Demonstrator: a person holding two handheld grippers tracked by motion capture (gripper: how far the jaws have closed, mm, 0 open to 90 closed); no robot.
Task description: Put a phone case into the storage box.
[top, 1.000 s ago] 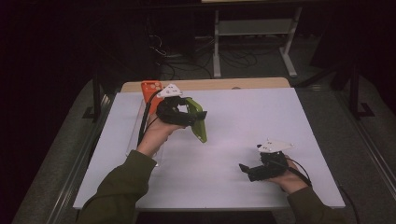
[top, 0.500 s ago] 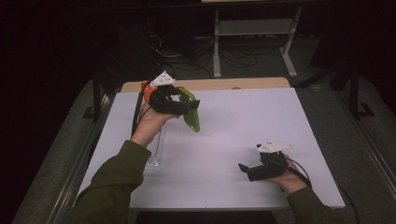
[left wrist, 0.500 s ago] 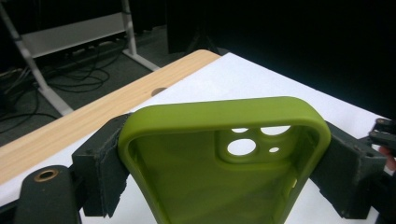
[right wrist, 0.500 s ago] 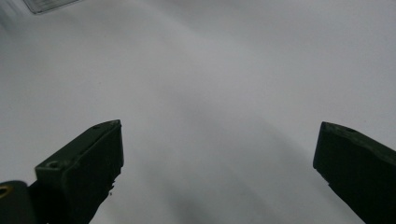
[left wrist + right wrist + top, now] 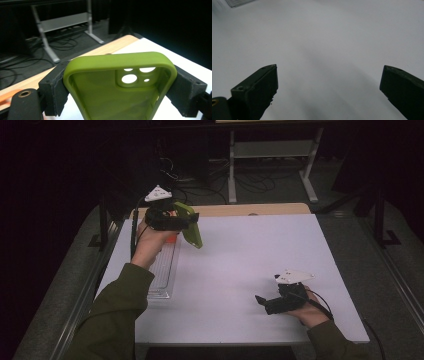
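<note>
A lime-green phone case (image 5: 191, 227) with camera cut-outs hangs above the far left of the white table (image 5: 250, 255). My left gripper (image 5: 188, 220) is shut on it, gripping it across its width. In the left gripper view the case (image 5: 100, 92) faces me with its hollow inside, and both pads (image 5: 53, 90) press on its side edges; the left gripper (image 5: 120, 83) is held well off the table. My right gripper (image 5: 262, 301) rests low at the near right of the table, jaws wide apart. In its own view the right gripper (image 5: 329, 82) has only bare table between its fingers.
A clear plastic tray (image 5: 162, 267) lies along the table's left side, with an orange object (image 5: 171, 238) at its far end under my left hand. A wooden strip (image 5: 240, 210) borders the far edge. Beyond it stand a metal frame (image 5: 270, 155) and cables on the floor.
My left hand has carried the green case up and toward the far left corner of the table. The right hand and its gripper have kept still.
</note>
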